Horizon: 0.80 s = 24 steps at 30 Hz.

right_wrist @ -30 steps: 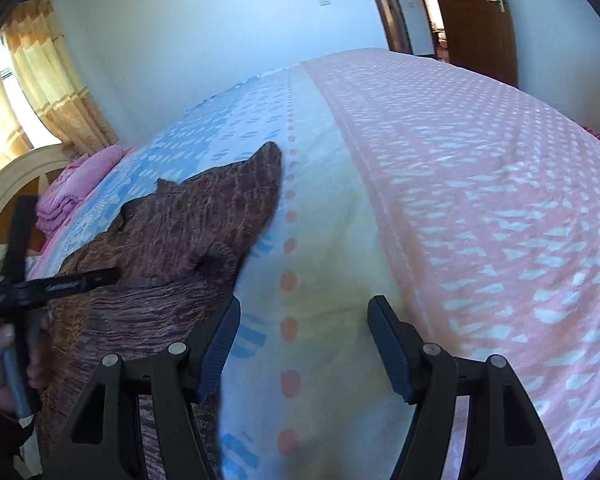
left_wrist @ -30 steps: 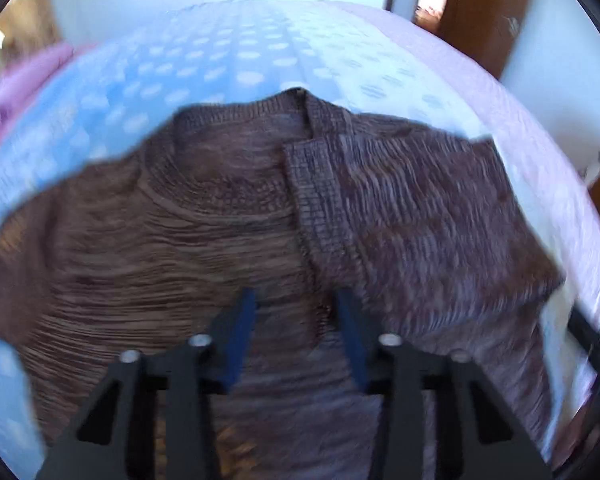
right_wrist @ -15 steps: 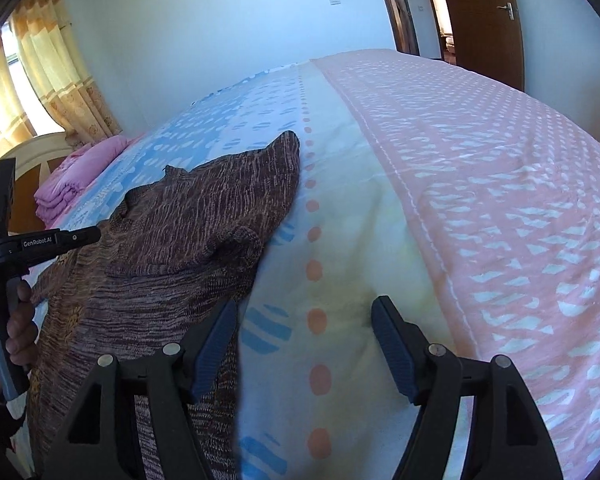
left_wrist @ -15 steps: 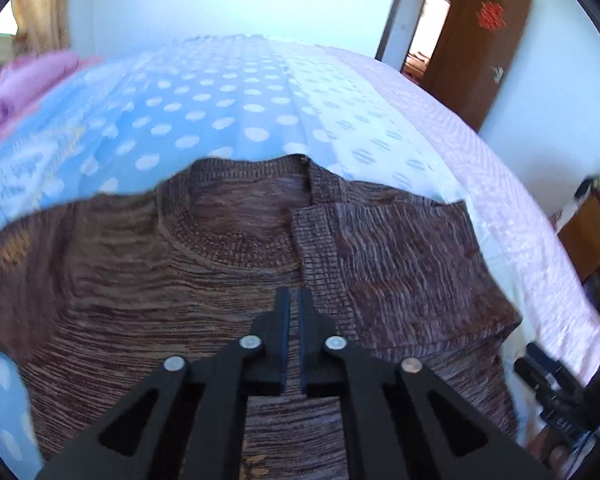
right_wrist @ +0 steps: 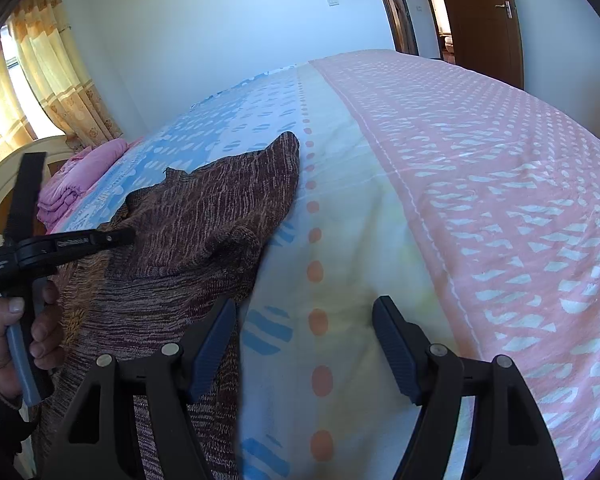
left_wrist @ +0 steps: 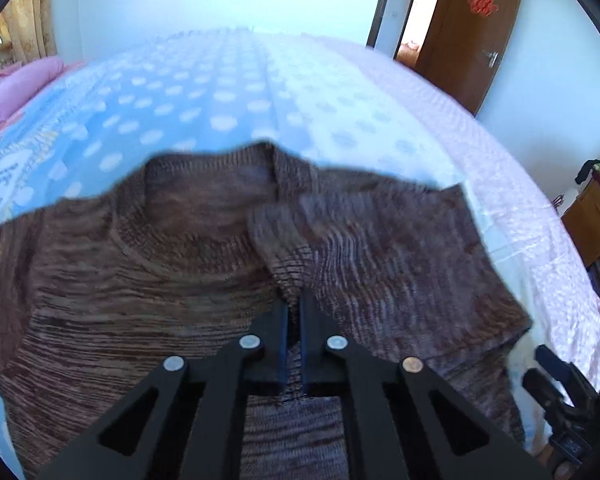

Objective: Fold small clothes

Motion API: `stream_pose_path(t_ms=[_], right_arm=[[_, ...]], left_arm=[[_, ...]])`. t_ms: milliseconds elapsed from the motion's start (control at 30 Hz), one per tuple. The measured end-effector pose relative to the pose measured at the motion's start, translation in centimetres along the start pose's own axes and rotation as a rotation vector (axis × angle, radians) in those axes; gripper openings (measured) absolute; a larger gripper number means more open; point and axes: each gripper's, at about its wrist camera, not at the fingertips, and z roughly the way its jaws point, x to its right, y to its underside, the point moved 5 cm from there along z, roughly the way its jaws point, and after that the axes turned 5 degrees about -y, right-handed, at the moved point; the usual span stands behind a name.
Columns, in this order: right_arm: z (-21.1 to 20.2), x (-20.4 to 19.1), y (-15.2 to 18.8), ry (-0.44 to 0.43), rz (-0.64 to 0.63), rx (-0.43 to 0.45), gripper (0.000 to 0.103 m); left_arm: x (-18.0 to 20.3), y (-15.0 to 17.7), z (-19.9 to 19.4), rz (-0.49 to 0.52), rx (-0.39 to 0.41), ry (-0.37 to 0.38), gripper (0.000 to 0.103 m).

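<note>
Lying near the bed's point(right_wrist: 480, 184) front edge, a soft, limp brown knit sweater point(left_wrist: 148, 280) is pinched by the closed left gripper point(left_wrist: 294, 312); the right gripper point(right_wrist: 304, 344) is held open beside its hem, probably the best hold.

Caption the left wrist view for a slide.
Left gripper pinches the brown sweater's folded edge on the bed.

The brown knitted sweater point(left_wrist: 172, 280) lies on the dotted, patterned bed cover point(left_wrist: 228, 92), filling the lower half of the left wrist view. In the right wrist view it lies at centre left, with folded pink bedding point(right_wrist: 80, 176) behind it at the left edge. A wooden door point(left_wrist: 472, 28) stands beyond the bed at upper right.
</note>
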Motion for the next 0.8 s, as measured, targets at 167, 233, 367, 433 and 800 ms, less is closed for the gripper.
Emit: stream_pose_path(t_ms=[167,233,367,433,800], right_arm=[[0.1,-0.1,0.1,0.011,-0.012,-0.003,0.073],[0.2,-0.1,0.2,0.014,-0.016,-0.007,0.075],[0.7,-0.4,0.2,0.024,-0.034,-0.019,0.078],[0.8,-0.5,0.3,0.027,-0.041,-0.024,0.079],[1.2,-0.9,0.4,0.065,-0.081,-0.042,0.082]], left_arm=[[-1.4,-0.2,-1.6,0.006,0.038,-0.029,0.005],[-2.0,-0.4,-0.8,0.002,0.045,-0.032,0.005],[-2.2,0.8,2.2,0.02,-0.035,-0.046,0.008],[-2.4,1.2,2.5,0.015,-0.041,-0.059,0.016],[-3.4,-2.0,5.0,-0.17,-0.166,0.256,0.065]])
